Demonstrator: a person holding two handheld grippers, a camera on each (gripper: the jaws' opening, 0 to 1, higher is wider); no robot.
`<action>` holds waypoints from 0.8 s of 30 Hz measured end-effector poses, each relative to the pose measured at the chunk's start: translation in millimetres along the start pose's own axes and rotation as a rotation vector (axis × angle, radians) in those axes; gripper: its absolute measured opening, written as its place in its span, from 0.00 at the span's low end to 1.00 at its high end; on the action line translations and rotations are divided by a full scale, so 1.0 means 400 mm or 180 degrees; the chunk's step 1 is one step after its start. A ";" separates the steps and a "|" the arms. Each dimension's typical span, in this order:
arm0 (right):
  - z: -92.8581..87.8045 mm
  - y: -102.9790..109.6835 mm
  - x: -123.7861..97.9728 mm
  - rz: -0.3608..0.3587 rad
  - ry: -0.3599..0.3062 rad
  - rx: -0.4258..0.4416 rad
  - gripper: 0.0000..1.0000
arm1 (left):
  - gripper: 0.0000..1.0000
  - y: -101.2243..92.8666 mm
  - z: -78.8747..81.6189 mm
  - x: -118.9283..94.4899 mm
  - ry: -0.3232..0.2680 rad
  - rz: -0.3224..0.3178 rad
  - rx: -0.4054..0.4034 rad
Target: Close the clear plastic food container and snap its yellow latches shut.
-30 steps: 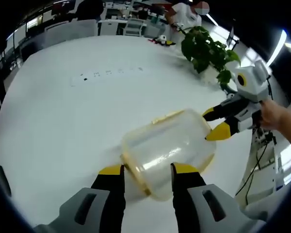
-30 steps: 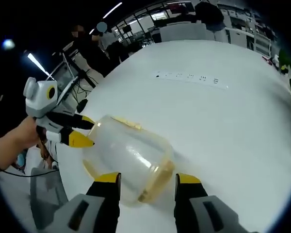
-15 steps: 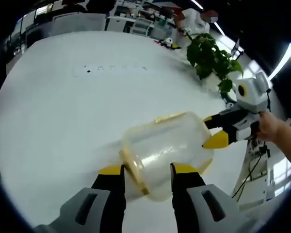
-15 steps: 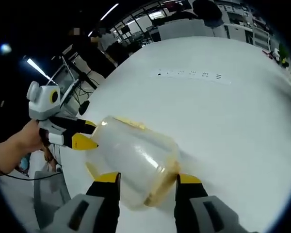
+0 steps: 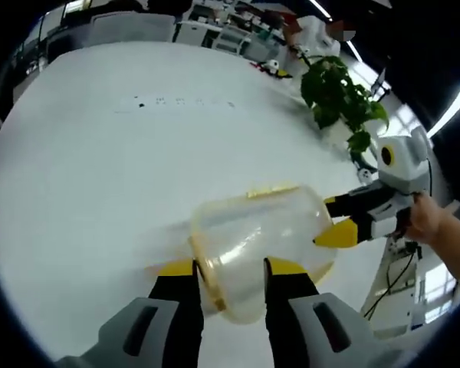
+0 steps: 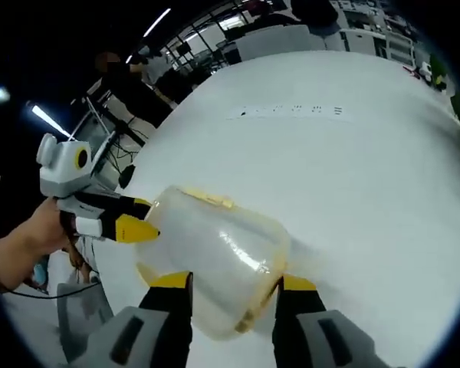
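The clear plastic container (image 5: pixel 261 238) with yellow trim hangs on its side over the white table (image 5: pixel 100 176), held at both ends. My left gripper (image 5: pixel 230 270) is shut on its yellow-rimmed end, one jaw on each side. My right gripper (image 5: pixel 333 222) comes in from the right and grips the far end. In the right gripper view, the container (image 6: pixel 215 253) sits between my right gripper (image 6: pixel 231 282), and my left gripper (image 6: pixel 142 218) holds the far end from the left. A yellow latch (image 6: pixel 215 199) lies along the top edge.
A white power strip (image 5: pixel 180 102) lies farther back on the table. A green potted plant (image 5: pixel 341 96) stands at the table's far right edge. A person's hand (image 6: pixel 31 238) holds the left gripper. Desks and people stand beyond the table (image 6: pixel 368 176).
Both grippers keep their hold on the container. It has tipped slightly between them, and both views have shifted a little with the hands.
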State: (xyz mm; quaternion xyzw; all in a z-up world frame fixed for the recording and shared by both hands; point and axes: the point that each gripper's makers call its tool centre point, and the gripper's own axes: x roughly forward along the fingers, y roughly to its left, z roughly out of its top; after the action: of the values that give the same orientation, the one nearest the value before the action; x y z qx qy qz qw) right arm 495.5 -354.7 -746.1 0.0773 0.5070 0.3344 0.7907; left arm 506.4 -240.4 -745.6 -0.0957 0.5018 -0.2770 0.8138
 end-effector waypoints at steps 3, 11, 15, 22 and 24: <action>0.000 0.000 0.001 0.0003 0.0046 0.0041 0.40 | 0.28 -0.001 0.003 -0.004 -0.0025 0.0001 -0.0003; 0.002 0.001 -0.001 0.0013 0.0039 0.0057 0.41 | 0.30 -0.002 0.011 -0.009 -0.0042 0.0000 0.0023; 0.003 0.002 -0.003 0.0020 0.0032 0.0081 0.43 | 0.32 -0.001 0.016 -0.011 -0.0032 -0.0014 0.0006; 0.009 0.003 0.004 0.0001 0.0096 -0.0042 0.48 | 0.33 -0.002 0.021 -0.015 -0.0080 -0.0020 0.0092; 0.010 0.004 0.004 -0.0012 0.0111 -0.0072 0.49 | 0.36 -0.001 0.023 -0.016 -0.0069 0.0005 0.0148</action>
State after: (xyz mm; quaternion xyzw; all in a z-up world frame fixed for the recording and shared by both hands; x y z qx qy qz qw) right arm 498.7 -351.8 -744.5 0.0615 0.5170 0.3399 0.7832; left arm 511.9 -238.5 -736.3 -0.0793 0.4864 -0.2869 0.8215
